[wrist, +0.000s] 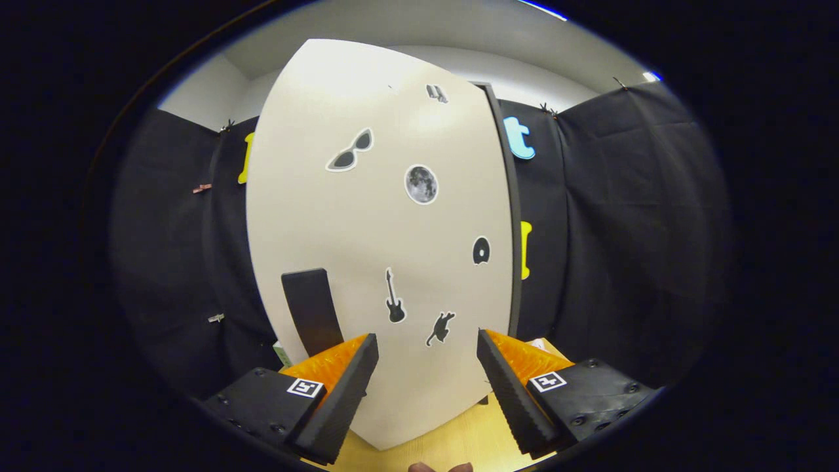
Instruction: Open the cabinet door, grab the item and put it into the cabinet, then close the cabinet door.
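Gripper view — the gripper (426,341) is held wide open and empty before the closed cabinet door (380,223); a dark handle (311,311) is seen just beyond the left finger.

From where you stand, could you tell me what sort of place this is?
Probably a staged test booth rather than a home: black cloth walls it in, and a white cabinet door dotted with stickers stands on a wooden table. The tool hangs open just before the door.
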{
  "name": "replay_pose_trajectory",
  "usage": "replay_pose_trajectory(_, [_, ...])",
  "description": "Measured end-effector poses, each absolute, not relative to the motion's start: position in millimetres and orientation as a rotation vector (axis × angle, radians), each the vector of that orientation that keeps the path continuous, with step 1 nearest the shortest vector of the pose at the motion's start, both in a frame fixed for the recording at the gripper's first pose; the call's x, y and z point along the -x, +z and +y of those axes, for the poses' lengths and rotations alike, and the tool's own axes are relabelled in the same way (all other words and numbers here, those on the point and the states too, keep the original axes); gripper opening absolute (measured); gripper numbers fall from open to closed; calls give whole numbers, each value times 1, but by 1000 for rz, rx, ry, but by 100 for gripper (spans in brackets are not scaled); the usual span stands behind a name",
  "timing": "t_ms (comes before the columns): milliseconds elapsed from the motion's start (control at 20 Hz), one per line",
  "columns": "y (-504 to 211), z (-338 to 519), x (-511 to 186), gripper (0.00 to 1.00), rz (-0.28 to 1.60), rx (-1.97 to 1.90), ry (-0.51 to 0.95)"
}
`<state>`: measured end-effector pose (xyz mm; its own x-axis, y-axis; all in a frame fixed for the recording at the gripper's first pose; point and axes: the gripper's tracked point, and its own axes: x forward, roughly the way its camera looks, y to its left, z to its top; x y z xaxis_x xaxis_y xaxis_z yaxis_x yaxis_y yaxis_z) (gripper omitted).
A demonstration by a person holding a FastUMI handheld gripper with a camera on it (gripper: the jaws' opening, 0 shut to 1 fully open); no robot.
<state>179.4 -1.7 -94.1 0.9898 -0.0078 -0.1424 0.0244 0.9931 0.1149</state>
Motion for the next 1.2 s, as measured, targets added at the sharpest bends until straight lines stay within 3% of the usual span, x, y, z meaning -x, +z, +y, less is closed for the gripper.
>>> replay_pose_trajectory(350, [-98, 47, -185, 98, 149, -98, 55])
replay_pose_trajectory(1200, [-83, 43, -161, 98, 125, -40, 4])
